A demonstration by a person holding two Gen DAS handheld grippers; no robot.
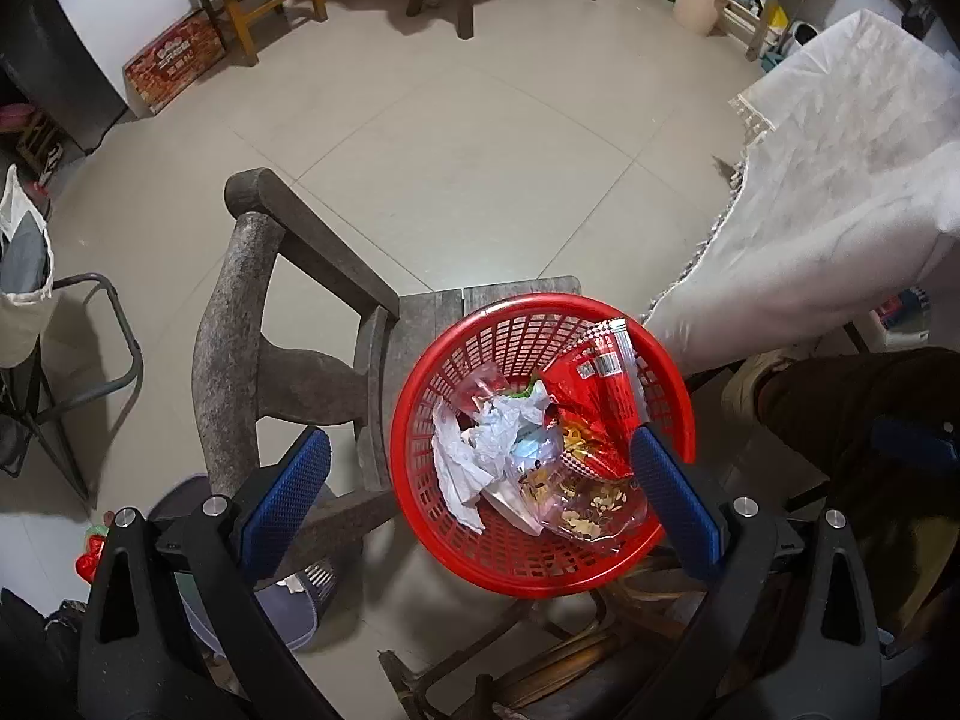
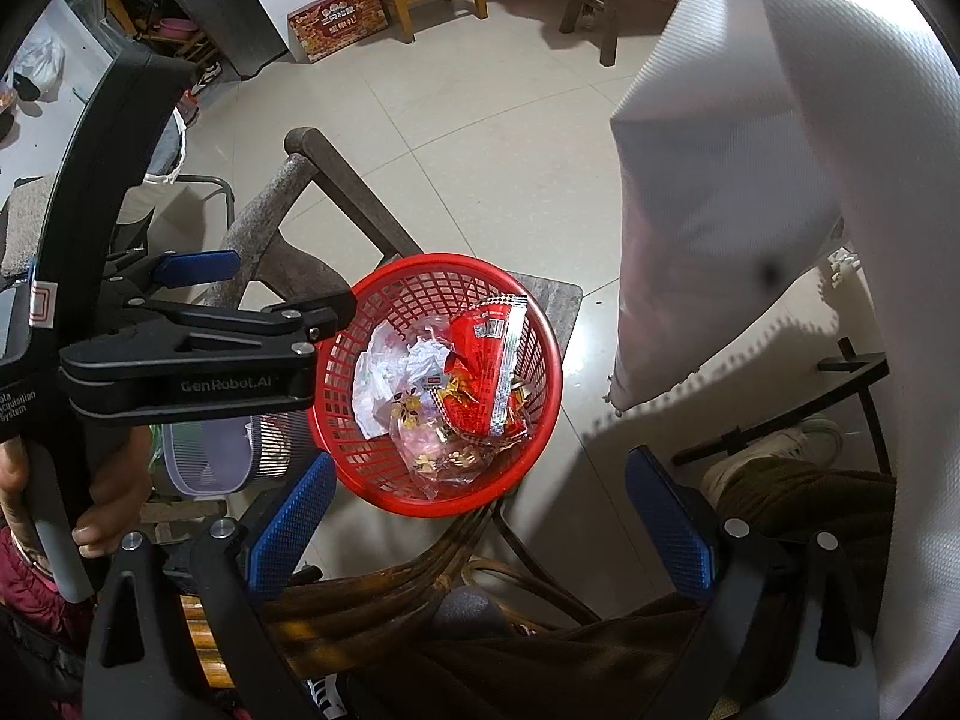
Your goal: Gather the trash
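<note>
fingers of the left gripper (image 1: pixel 480 480) stand spread wide and empty over the red basket (image 1: pixel 678 420) at lower centre. the right gripper (image 2: pixel 480 516) is likewise released, holding nothing. red wrapper (image 1: pixel 591 399) and crumpled white paper (image 1: pixel 474 450) lie inside the basket, on a wooden chair (image 1: pixel 240 312).

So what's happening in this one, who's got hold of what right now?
A person is holding a gripper in each hand above a red basket that sits on an old wooden chair. The basket already holds a red snack wrapper, crumpled white paper and a clear plastic bag. The left gripper and the right gripper are both open and hold nothing. A white tablecloth hangs beside the chair.
</note>
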